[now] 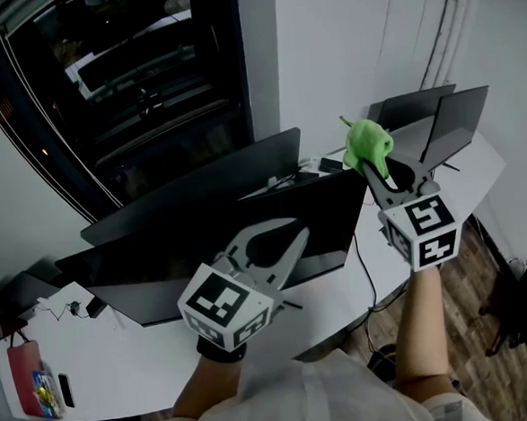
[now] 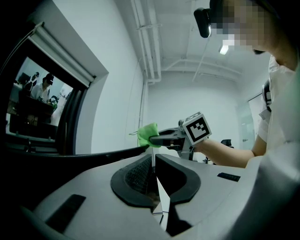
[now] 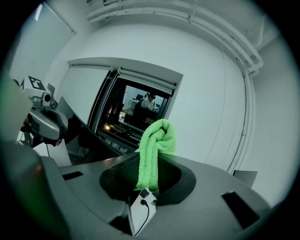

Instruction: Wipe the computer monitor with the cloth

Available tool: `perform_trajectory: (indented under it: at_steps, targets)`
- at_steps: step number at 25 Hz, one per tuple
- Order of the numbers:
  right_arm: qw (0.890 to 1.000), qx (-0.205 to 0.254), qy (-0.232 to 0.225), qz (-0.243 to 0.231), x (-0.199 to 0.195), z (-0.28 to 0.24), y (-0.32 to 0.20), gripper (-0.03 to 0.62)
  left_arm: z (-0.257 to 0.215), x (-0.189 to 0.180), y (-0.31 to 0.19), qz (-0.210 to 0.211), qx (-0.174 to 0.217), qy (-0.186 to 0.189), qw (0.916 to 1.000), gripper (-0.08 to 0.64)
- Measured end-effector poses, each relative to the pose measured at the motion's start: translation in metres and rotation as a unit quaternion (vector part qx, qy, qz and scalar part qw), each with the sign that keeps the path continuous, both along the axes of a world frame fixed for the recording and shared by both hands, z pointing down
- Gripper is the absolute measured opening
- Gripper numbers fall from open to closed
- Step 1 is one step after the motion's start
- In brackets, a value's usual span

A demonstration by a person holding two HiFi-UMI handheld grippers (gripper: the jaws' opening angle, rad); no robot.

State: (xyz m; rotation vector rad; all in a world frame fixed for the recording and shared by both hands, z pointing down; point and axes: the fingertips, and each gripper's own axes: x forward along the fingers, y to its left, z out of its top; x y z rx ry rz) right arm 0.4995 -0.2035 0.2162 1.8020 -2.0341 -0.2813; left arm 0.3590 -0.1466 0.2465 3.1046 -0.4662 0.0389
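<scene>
My right gripper (image 1: 369,167) is shut on a bunched green cloth (image 1: 367,146), which it holds just above the top right corner of the front dark monitor (image 1: 322,217). In the right gripper view the cloth (image 3: 153,152) stands up from between the jaws of that gripper (image 3: 149,180). My left gripper (image 1: 298,233) hovers in front of the monitor's screen with its jaws together and nothing in them. The left gripper view looks past this gripper (image 2: 153,164) along the monitor's top edge (image 2: 108,152) to the cloth (image 2: 147,134).
A second dark monitor (image 1: 199,190) stands behind the first on the white desk (image 1: 129,345), and two more (image 1: 442,121) stand at the right end. A large dark window (image 1: 119,80) is beyond. A red case (image 1: 23,375) lies at the desk's left; a chair (image 1: 514,314) stands lower right.
</scene>
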Motion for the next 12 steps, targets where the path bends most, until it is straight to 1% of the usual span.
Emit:
perform_trajectory:
  at_steps: [4, 12]
  targets:
    - [1.0, 0.0, -0.008, 0.009, 0.011, 0.001, 0.003, 0.069, 0.001, 0.004, 0.003, 0.004, 0.0, -0.001, 1.0, 0.035]
    - [0.999, 0.007, -0.046, 0.015, 0.023, 0.003, 0.007, 0.069, 0.005, 0.011, 0.005, 0.007, -0.003, -0.004, 1.0, 0.036]
